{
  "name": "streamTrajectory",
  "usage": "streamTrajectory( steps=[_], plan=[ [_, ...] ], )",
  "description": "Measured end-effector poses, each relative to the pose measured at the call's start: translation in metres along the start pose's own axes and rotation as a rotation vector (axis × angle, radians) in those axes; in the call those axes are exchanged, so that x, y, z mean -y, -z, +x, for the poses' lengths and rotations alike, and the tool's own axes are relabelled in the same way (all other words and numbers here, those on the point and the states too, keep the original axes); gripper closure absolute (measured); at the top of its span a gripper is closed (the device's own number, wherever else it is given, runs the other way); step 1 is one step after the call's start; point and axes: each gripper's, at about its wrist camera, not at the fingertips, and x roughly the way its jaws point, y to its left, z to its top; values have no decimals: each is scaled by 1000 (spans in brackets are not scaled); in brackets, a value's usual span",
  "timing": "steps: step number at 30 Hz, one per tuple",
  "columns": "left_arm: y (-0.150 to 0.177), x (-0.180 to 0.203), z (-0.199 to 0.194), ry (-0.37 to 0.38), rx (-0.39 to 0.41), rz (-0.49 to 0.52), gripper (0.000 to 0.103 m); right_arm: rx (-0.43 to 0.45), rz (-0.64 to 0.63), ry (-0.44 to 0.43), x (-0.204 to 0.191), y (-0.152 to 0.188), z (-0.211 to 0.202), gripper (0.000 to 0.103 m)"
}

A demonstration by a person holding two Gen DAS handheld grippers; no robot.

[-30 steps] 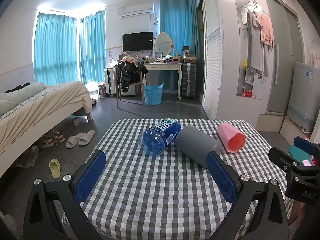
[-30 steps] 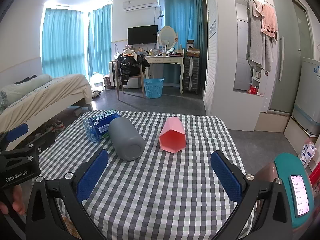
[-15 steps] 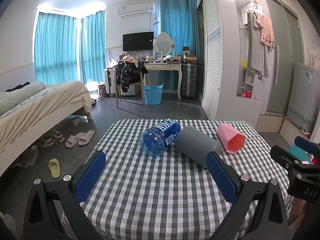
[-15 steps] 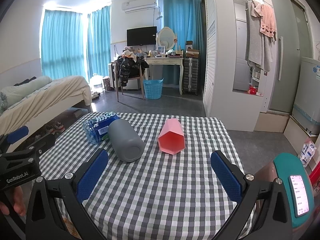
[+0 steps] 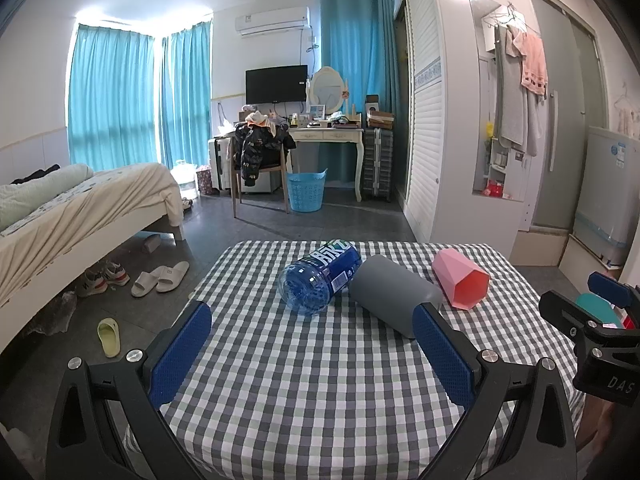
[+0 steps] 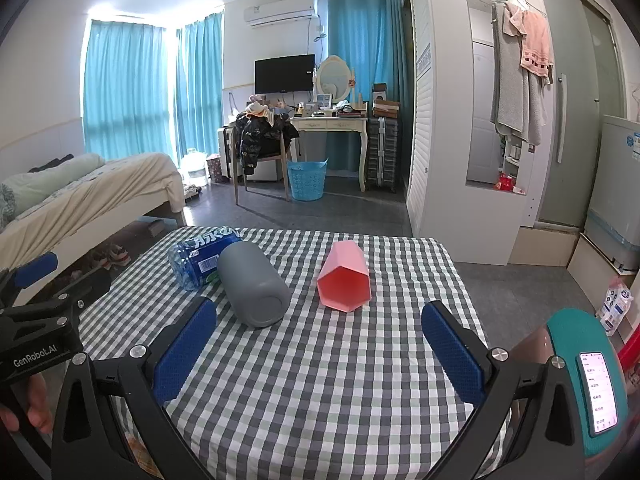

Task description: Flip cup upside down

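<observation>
a: report finger state, both tools.

b: my left gripper (image 5: 316,354) has its blue pads (image 5: 182,350) spread wide with nothing between them. my right gripper (image 6: 318,350) is the same: pads (image 6: 452,354) spread wide, nothing held. both hover over the near part of the checked tablecloth (image 6: 320,380), touching no item.

a: location of the cup?

b: the pink cup (image 6: 345,277) lies on its side on the cloth, ahead of my right gripper and between its two pads in that view. its open mouth faces toward me; its closed base points to the far edge of the table. in the left view the cup (image 5: 460,278) sits to the right, beyond my right-hand pad.

a: adjacent items?

b: a grey cylinder (image 6: 252,285) lies on its side to the left of the cup, apart from it. a blue water bottle (image 6: 202,256) lies on its side just beside the cylinder, further left; whether the two touch, i cannot tell.

a: surroundings?

b: a bed (image 6: 92,196) stands to the left, a blue basket (image 6: 307,180) on the floor beyond the table.
</observation>
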Motion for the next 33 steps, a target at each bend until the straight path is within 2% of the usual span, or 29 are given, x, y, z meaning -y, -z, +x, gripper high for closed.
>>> streamTrajectory(
  steps=[12, 19, 27, 33],
  plan=[
    [-2, 0, -2, 0, -3, -1, 0, 0, 12, 9, 4, 0, -1, 0],
    [-8, 18, 6, -11, -28, 23, 0, 4, 41, 19, 20, 1, -1, 0],
    [-26, 57, 46, 9, -112, 12, 0, -15, 91, 56, 61, 3, 14, 0],
    [-30, 84, 101, -38, -205, -7, 0, -32, 133, 88, 98, 1, 34, 0]
  ],
)
